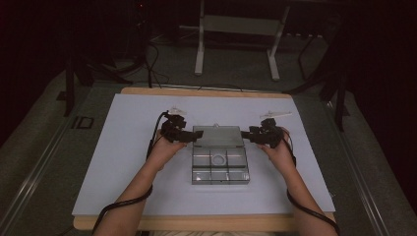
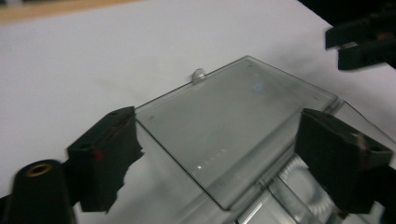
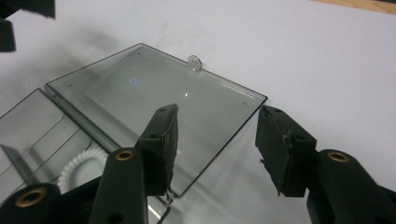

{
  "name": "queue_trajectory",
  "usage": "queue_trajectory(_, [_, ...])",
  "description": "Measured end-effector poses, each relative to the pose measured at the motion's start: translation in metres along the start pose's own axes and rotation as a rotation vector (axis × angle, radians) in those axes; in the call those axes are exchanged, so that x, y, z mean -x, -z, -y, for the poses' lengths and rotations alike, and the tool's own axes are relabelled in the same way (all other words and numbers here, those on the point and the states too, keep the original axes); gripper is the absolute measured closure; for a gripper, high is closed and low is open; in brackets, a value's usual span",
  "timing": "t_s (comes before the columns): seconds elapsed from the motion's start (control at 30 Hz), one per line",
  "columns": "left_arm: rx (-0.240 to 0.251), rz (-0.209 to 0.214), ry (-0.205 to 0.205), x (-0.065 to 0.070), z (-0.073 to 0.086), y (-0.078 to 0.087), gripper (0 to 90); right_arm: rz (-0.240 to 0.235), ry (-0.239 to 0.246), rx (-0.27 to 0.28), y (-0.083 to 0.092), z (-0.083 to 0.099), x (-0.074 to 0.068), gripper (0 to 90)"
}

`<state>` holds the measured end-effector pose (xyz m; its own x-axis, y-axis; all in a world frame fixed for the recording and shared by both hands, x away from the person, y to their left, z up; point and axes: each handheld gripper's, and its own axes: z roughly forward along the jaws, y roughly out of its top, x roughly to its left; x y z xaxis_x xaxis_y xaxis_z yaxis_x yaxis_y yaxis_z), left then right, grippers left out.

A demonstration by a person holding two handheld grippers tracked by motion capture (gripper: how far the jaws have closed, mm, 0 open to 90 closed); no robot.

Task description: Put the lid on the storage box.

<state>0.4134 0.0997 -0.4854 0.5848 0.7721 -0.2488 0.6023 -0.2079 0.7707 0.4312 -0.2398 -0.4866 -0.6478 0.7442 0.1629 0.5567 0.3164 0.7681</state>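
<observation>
A clear plastic compartment box (image 1: 220, 169) lies on the white sheet with its lid (image 1: 217, 136) swung open and resting flat behind it. A white coiled ring (image 1: 219, 158) sits in a middle compartment; the ring (image 2: 308, 196) also appears in the left gripper view. My left gripper (image 1: 194, 136) is at the lid's left edge; its jaws stand wide with the lid (image 2: 233, 126) between them, no pad pressing. My right gripper (image 1: 247, 132) is at the lid's right edge, open, straddling the lid's near corner (image 3: 224, 126). A small tab (image 3: 194, 62) sticks out from the lid's far edge.
The white sheet (image 1: 133, 162) covers a wooden tabletop (image 1: 206, 223). Black cables (image 1: 123, 204) trail from both grippers toward the near edge. White frame legs (image 1: 199, 54) and loose cables stand on the floor beyond the table.
</observation>
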Motion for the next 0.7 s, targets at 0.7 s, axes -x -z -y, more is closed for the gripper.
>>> queue_trajectory(0.7, [-0.181,0.037,0.236,-0.025,0.013,-0.048,34.6,-0.031,-0.204,-0.127,-0.043,0.006,0.011,45.3])
